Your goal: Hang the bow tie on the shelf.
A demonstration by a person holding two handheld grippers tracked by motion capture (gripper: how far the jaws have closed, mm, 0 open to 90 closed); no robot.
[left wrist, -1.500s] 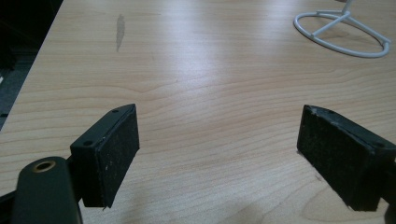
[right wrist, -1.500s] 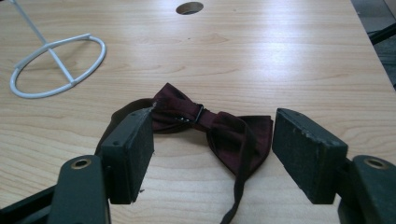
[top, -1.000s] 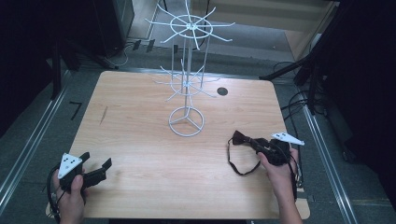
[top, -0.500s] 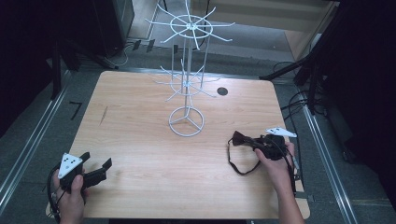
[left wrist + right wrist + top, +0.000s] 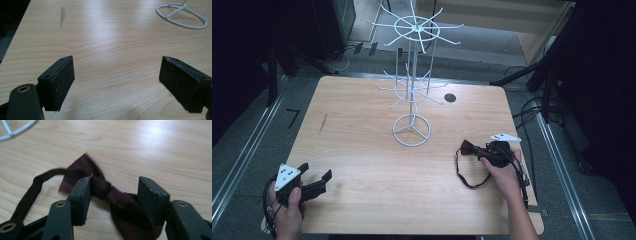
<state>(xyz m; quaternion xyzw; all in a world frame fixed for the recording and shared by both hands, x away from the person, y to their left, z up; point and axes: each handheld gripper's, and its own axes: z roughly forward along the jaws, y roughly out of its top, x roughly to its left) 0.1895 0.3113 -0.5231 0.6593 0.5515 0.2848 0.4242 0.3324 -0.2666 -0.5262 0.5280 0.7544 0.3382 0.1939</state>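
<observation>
right gripper view: right gripper (image 5: 113, 192) jaws partly open, straddling a dark red bow tie (image 5: 100, 186). the knot sits between the pads; the left pad touches the fabric, the right pad stands apart from it. not clamped. one wing of the tie fans out beyond the jaws, the other lies under them, near the camera. a dark strap (image 5: 27, 195) loops off to the left across the table (image 5: 162, 150). a bit of white wire ring at the top left corner.

high view: right gripper (image 5: 487, 150) at the right near part of the table (image 5: 362, 150), held by the right hand (image 5: 504, 175); tie (image 5: 468, 147) at its tip, strap (image 5: 467, 175) curling toward the near edge.

left gripper (image 5: 314, 182) at the near left corner in the left hand (image 5: 287, 212), jaws wide open, holding nothing. left gripper view: both pads over bare wood.

white wire rack (image 5: 412, 95) stands mid-table toward the far side, its ring base left of and beyond the tie, well apart from both grippers.
</observation>
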